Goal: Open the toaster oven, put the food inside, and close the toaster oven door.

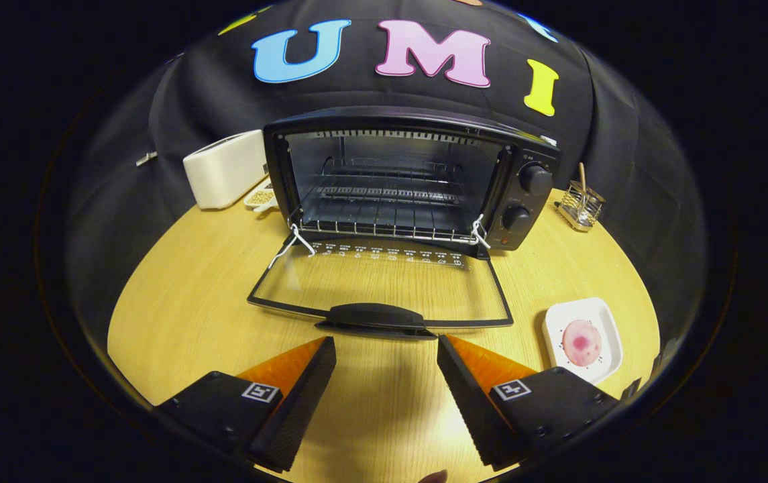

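While hand-held gripper [387,349] gapes, oven door [384,288] flat on wooden table [189,295].

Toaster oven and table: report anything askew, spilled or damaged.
Nothing stands out. The black toaster oven sits square with its glass door folded flat, the pink food lies on its white square plate, and the open gripper holds nothing.
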The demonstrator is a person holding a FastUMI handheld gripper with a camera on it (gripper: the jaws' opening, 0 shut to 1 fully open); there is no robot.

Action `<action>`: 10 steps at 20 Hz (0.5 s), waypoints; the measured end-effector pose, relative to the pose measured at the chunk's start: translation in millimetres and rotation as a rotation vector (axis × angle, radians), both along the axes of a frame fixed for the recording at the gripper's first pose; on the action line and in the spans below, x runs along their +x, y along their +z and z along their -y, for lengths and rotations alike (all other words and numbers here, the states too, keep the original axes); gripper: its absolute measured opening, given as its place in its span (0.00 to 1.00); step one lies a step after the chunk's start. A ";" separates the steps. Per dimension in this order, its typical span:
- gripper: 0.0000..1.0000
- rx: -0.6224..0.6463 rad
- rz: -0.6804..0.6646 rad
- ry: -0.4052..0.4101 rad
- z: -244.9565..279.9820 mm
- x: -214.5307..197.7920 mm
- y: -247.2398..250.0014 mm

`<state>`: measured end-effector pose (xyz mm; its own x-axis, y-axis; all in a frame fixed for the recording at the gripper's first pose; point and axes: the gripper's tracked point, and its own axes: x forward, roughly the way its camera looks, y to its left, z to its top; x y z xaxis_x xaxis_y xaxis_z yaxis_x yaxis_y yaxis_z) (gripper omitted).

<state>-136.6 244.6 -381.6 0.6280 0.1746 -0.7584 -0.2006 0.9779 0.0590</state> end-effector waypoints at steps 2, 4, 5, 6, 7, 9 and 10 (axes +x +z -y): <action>0.99 0.021 0.022 0.033 4.5 2.7 14.6; 0.99 0.040 0.056 0.076 13.3 7.1 35.6; 0.99 0.058 0.068 0.093 19.1 7.9 47.7; 0.99 0.077 0.072 0.106 25.6 9.4 58.8; 0.99 0.098 0.078 0.111 35.1 11.2 70.4; 0.99 0.131 0.093 0.116 55.0 17.6 93.6; 0.99 0.132 0.102 0.117 68.7 21.3 104.5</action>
